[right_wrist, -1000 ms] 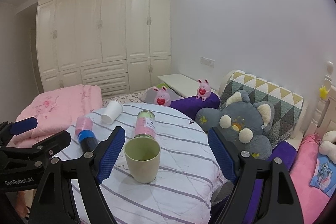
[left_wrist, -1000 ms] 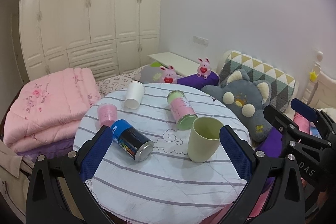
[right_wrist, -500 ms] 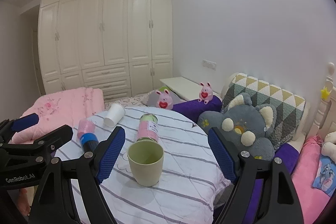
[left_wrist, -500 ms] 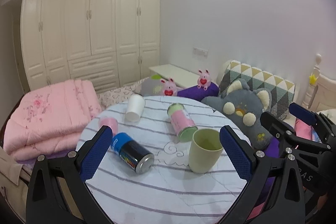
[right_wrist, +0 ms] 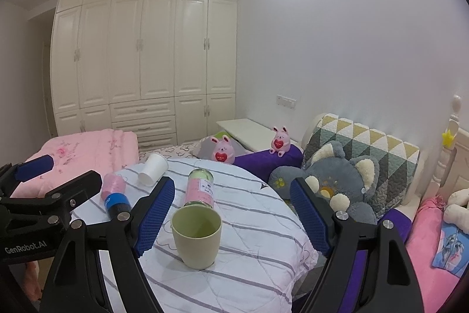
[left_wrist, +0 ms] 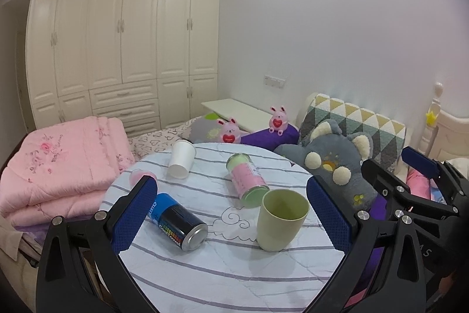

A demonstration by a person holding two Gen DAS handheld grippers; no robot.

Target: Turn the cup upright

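Note:
A pale green cup (left_wrist: 280, 220) stands upright, mouth up, on the round striped table (left_wrist: 228, 277); it also shows in the right wrist view (right_wrist: 197, 238). My left gripper (left_wrist: 231, 213) is open and empty, held back from the table's near edge. My right gripper (right_wrist: 231, 217) is open and empty, with the cup standing low between its fingers and apart from both. The right gripper also shows at the right of the left wrist view (left_wrist: 422, 187), and the left gripper at the left of the right wrist view (right_wrist: 44, 189).
On the table lie a blue can (left_wrist: 178, 222), a pink-labelled bottle (left_wrist: 247, 181), a white paper cup (left_wrist: 181, 159) and a small pink cup (left_wrist: 139, 175). A folded pink quilt (left_wrist: 58, 163) is left, a grey plush toy (left_wrist: 334, 163) and cushions right.
Both grippers have drawn back and tilted up slightly, so the table sits lower in both views. The cup and other objects have not moved.

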